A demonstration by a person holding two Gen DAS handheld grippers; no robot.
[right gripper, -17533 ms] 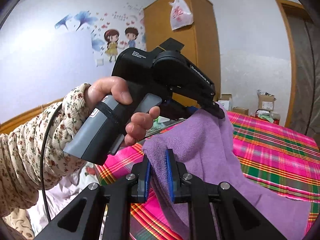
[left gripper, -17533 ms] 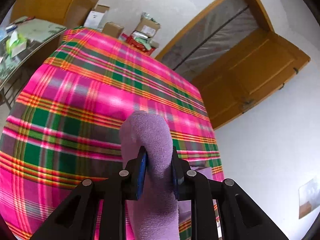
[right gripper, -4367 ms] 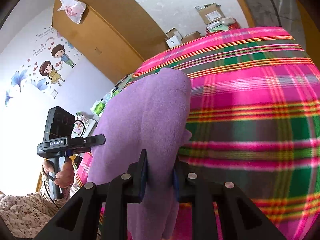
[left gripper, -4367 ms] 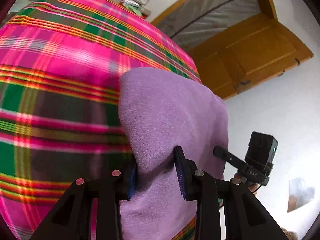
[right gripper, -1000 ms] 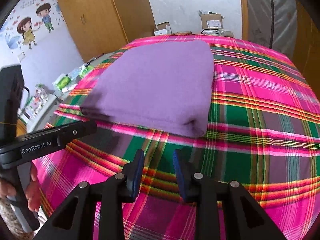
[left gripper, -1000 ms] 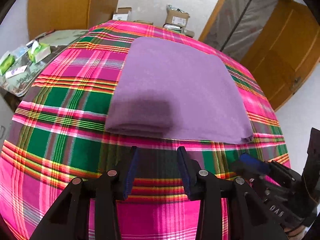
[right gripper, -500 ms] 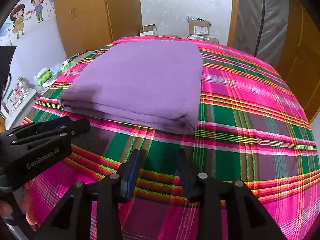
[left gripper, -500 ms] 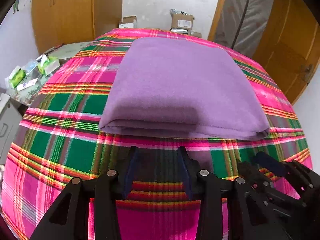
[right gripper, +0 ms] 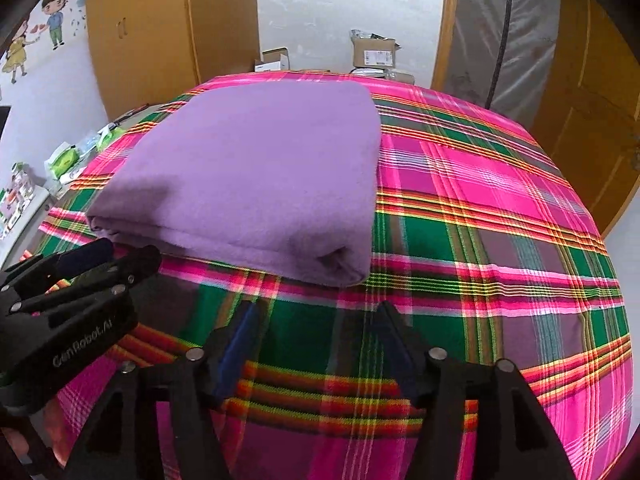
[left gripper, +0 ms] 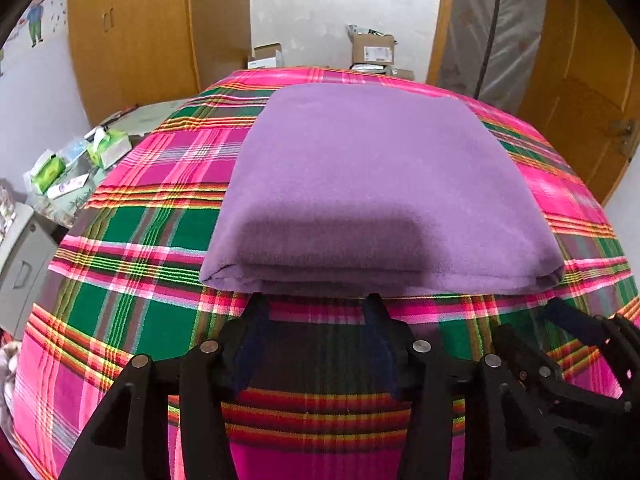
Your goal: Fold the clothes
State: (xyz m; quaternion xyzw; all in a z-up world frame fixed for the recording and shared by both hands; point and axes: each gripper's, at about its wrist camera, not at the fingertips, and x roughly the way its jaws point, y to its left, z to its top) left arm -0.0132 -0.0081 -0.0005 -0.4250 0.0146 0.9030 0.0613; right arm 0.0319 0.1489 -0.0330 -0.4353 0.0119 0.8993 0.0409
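A purple cloth (left gripper: pixel 372 184) lies folded in a neat rectangle on the pink and green plaid bed cover (left gripper: pixel 132 312). It also shows in the right wrist view (right gripper: pixel 260 176). My left gripper (left gripper: pixel 314 308) is open and empty, just short of the cloth's near folded edge. My right gripper (right gripper: pixel 316 312) is open and empty, near the cloth's near right corner. The right gripper shows at the lower right of the left wrist view (left gripper: pixel 568 332). The left gripper shows at the lower left of the right wrist view (right gripper: pixel 96 264).
A wooden wardrobe (left gripper: pixel 132 40) stands at the back left. Cardboard boxes (left gripper: pixel 372 48) sit behind the bed. A low table with small packets (left gripper: pixel 72 160) is to the left. A wooden door (left gripper: pixel 580 92) is at the right.
Both grippers have drawn back from the folded cloth and levelled out, side by side. Both are open and empty; several seconds ago each was shut on the cloth.
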